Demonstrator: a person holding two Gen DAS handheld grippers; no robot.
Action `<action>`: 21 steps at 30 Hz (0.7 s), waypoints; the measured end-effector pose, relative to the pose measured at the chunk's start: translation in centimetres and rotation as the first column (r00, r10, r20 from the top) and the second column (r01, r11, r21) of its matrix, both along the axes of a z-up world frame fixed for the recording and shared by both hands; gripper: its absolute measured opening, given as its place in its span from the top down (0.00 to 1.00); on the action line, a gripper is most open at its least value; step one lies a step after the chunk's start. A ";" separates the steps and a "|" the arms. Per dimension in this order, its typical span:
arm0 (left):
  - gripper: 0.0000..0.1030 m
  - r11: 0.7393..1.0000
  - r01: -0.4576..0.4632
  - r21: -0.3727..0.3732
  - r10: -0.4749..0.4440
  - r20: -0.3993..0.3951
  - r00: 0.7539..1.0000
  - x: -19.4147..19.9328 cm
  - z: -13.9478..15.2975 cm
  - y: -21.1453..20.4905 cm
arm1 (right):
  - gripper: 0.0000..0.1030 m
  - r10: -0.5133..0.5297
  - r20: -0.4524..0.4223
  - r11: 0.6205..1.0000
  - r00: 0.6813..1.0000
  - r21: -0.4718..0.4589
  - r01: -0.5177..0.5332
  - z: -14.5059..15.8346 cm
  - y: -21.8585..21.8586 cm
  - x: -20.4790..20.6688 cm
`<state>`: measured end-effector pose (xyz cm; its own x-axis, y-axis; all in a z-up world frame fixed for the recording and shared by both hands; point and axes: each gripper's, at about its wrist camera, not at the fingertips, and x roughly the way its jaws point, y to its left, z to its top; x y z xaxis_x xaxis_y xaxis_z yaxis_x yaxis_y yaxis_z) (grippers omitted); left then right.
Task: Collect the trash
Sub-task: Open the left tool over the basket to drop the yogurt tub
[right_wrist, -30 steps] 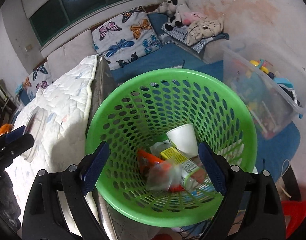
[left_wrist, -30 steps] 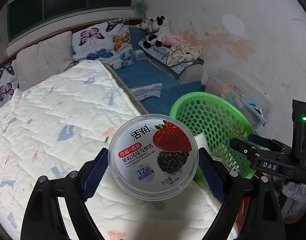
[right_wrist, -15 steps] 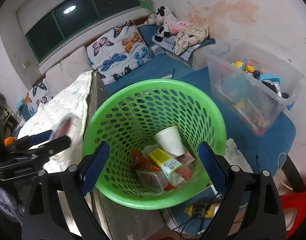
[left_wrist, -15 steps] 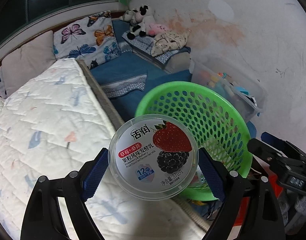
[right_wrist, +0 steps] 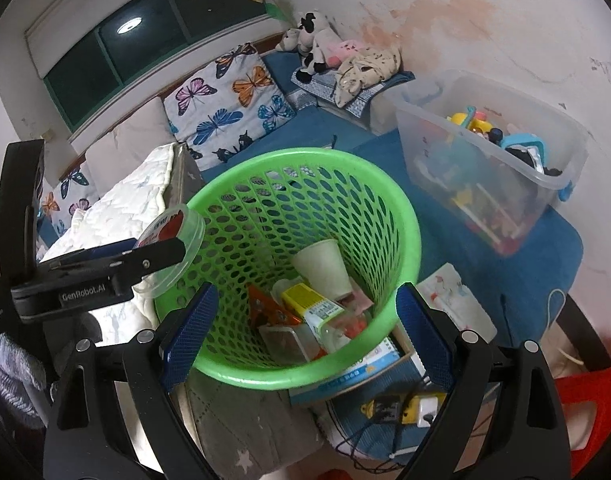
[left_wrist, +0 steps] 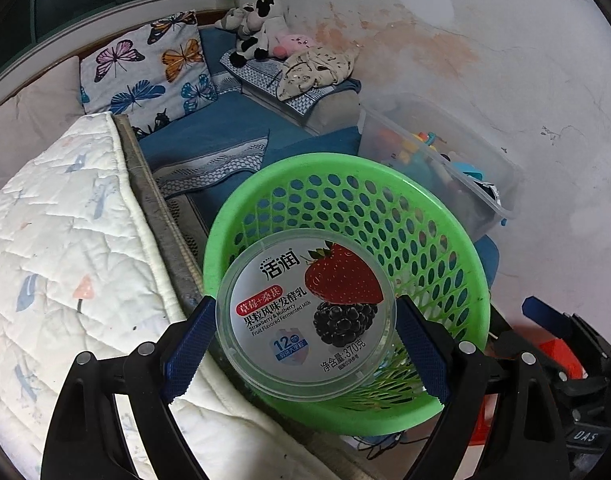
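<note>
My left gripper is shut on a clear yogurt tub with a strawberry and mulberry lid, held over the near rim of the green mesh trash basket. In the right wrist view the tub sits at the basket's left rim, held by the left gripper. The basket holds a paper cup, a yellow carton and other wrappers. My right gripper is open and empty, just in front of the basket.
A quilted white mattress lies to the left of the basket. A clear bin of toys stands to the right on blue mats. A box and cables lie on the floor below the basket. Butterfly pillows are behind.
My left gripper has carried the tub rightward from over the mattress to over the basket's rim. My right gripper has pulled back from the basket, still open.
</note>
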<state>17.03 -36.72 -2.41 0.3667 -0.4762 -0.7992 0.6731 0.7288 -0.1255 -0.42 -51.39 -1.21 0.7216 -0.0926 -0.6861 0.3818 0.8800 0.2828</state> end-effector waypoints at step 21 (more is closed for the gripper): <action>0.14 0.997 -0.018 -0.069 0.021 0.039 0.999 -0.7 2.0 3.2 | 0.13 0.031 0.014 1.000 0.999 -0.001 -0.031 0.3 2.3 -0.9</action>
<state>16.29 -33.51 -0.37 0.4073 -0.5222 -0.7493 0.6644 0.7323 -0.1492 -1.30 -49.11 -0.96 0.7339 -0.0702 -0.6757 0.3498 0.8917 0.2873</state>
